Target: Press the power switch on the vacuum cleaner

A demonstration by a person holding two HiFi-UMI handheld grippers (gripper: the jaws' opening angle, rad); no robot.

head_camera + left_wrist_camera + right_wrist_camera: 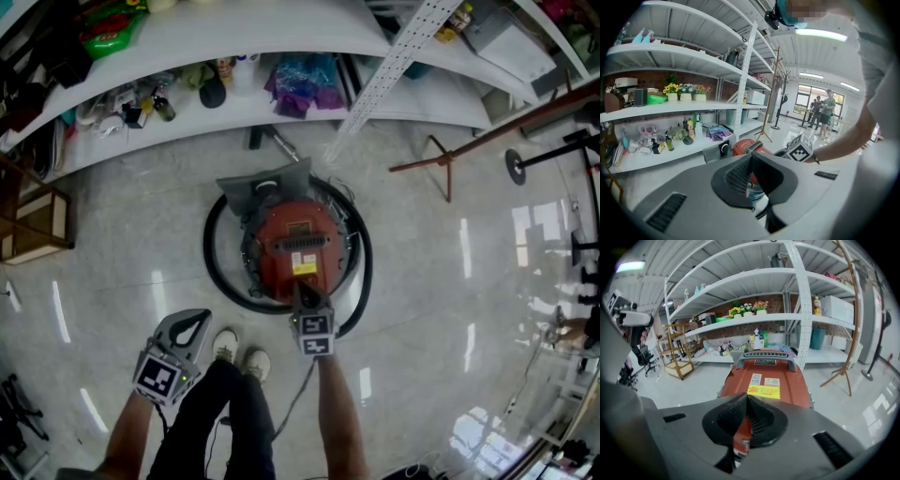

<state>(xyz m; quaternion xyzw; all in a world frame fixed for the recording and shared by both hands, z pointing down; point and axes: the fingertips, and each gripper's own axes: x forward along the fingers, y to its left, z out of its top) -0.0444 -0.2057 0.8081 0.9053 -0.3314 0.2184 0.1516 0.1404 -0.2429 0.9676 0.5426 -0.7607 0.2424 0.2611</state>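
Note:
A red canister vacuum cleaner [298, 246] stands on the floor with its black hose [214, 264] coiled around it. It has a grey handle [765, 356] and a yellow label [763, 391] on top. My right gripper [305, 292] is shut, with its tips down on the near end of the red body, where a small button shows just under the tips. My left gripper [192, 325] is shut and empty, held back to the left near the person's feet. In the left gripper view the vacuum cleaner [746, 148] lies beyond the shut jaws.
White shelving [234, 103] with bottles and bags runs along the far side. A wooden coat stand [448, 161] lies to the right. A small wooden rack [37, 225] stands at the left. People stand far off near the door [824, 110]. The person's shoes [240, 351] are just behind the vacuum.

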